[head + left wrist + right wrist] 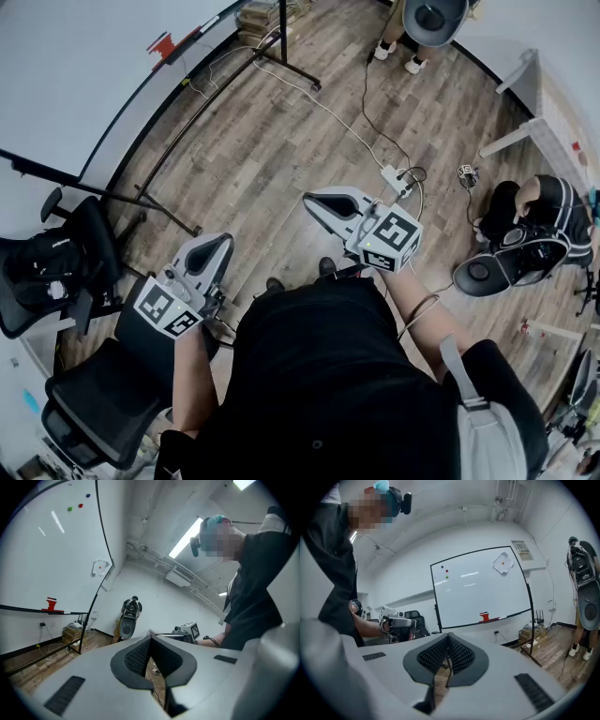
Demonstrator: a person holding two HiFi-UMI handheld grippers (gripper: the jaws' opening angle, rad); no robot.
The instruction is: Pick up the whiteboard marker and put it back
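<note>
A whiteboard (66,66) on a rolling stand is at the upper left of the head view. Its tray holds a red eraser (166,44) and a thin whiteboard marker (208,25). The right gripper view faces the board (480,585), with the eraser (484,617) and the marker (502,617) on the tray. The left gripper view shows the tray at its left edge, with the eraser (50,604) and the marker (63,612). My left gripper (223,241) and right gripper (311,200) hover over the wooden floor, far from the board. Both are shut and hold nothing.
Two black office chairs (89,394) (56,267) stand at the left. The whiteboard stand's black legs (169,211) run across the floor. A power strip with cables (394,178) lies ahead. A person sits on the floor at the right (544,220); another stands at the top (412,47).
</note>
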